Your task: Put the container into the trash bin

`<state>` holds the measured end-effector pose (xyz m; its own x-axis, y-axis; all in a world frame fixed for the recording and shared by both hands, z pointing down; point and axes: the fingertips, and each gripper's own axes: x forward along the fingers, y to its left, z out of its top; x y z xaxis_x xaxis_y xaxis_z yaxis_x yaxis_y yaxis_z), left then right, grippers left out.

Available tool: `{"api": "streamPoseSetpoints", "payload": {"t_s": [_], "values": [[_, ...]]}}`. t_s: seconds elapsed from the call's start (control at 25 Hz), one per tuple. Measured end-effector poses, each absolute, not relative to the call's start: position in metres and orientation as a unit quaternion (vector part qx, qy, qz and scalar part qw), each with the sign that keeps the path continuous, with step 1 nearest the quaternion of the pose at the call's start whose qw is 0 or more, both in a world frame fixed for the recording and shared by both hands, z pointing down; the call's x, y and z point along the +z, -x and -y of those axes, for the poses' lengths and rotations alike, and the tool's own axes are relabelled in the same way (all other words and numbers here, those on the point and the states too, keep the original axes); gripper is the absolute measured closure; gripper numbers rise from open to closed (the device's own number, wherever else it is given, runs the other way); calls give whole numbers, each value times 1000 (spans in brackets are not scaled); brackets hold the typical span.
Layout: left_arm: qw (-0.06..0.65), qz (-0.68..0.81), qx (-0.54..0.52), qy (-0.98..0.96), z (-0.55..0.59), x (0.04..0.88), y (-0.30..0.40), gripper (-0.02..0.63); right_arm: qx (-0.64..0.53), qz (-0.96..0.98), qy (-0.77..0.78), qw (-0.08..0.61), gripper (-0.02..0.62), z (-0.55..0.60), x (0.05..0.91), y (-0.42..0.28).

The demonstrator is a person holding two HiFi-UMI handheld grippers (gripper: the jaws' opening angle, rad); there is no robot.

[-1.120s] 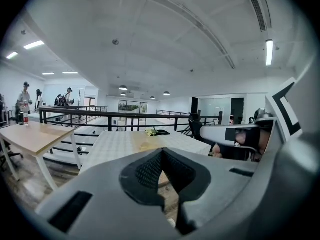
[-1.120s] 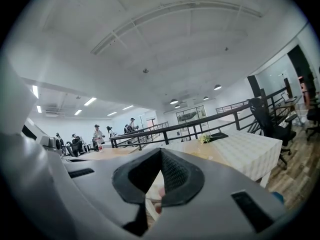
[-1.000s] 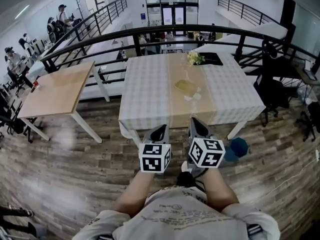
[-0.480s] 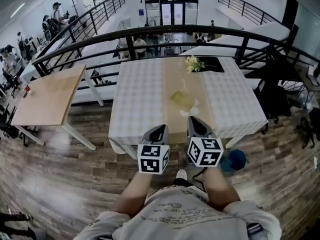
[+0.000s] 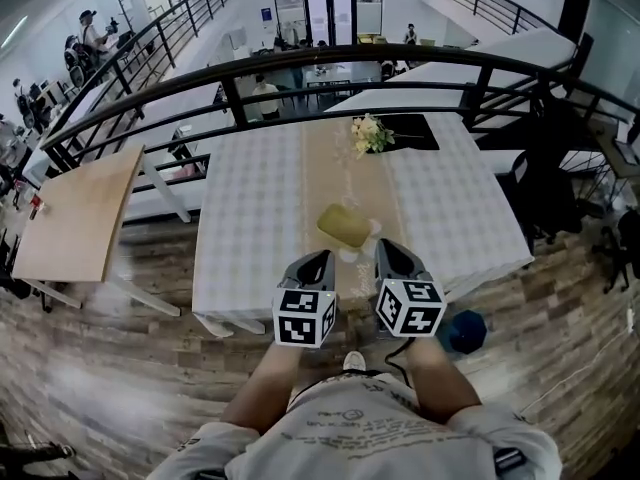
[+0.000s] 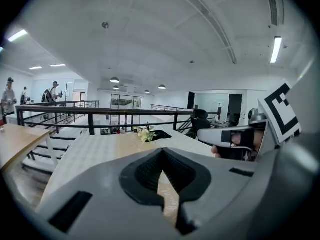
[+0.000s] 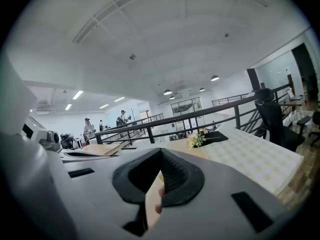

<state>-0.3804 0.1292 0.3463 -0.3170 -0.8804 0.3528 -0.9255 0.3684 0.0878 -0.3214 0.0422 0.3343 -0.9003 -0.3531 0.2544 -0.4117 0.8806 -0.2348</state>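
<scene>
A yellowish container (image 5: 343,225) lies on the tan runner of a table with a checked cloth (image 5: 250,218). A blue trash bin (image 5: 466,330) stands on the wooden floor by the table's near right corner. My left gripper (image 5: 318,259) and right gripper (image 5: 393,247) are held side by side at the table's near edge, just short of the container, both shut and empty. In the left gripper view the left gripper (image 6: 161,152) has its jaws together, and the table stretches beyond them. The right gripper (image 7: 161,152) looks the same in the right gripper view. Both sets of jaws hide the container there.
Yellow flowers (image 5: 368,133) and a black mat (image 5: 408,131) sit at the table's far end. A black railing (image 5: 300,63) runs behind it. A bare wooden table (image 5: 70,218) stands to the left and an office chair (image 5: 548,168) to the right. People stand far off at the left.
The table and the container have come much closer and lower in the head view as the person walked up to them. Both grippers stay shut, side by side.
</scene>
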Motion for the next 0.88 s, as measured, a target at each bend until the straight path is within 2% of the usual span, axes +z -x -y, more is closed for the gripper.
{"api": "streamPoseSetpoints", "payload": {"t_s": [0.32, 0.88], "values": [[189, 790, 120, -571, -63, 371, 396, 601, 154, 963, -187, 120, 594, 18, 350, 345], [234, 769, 176, -568, -30, 428, 434, 600, 182, 945, -222, 158, 593, 57, 388, 343]]}}
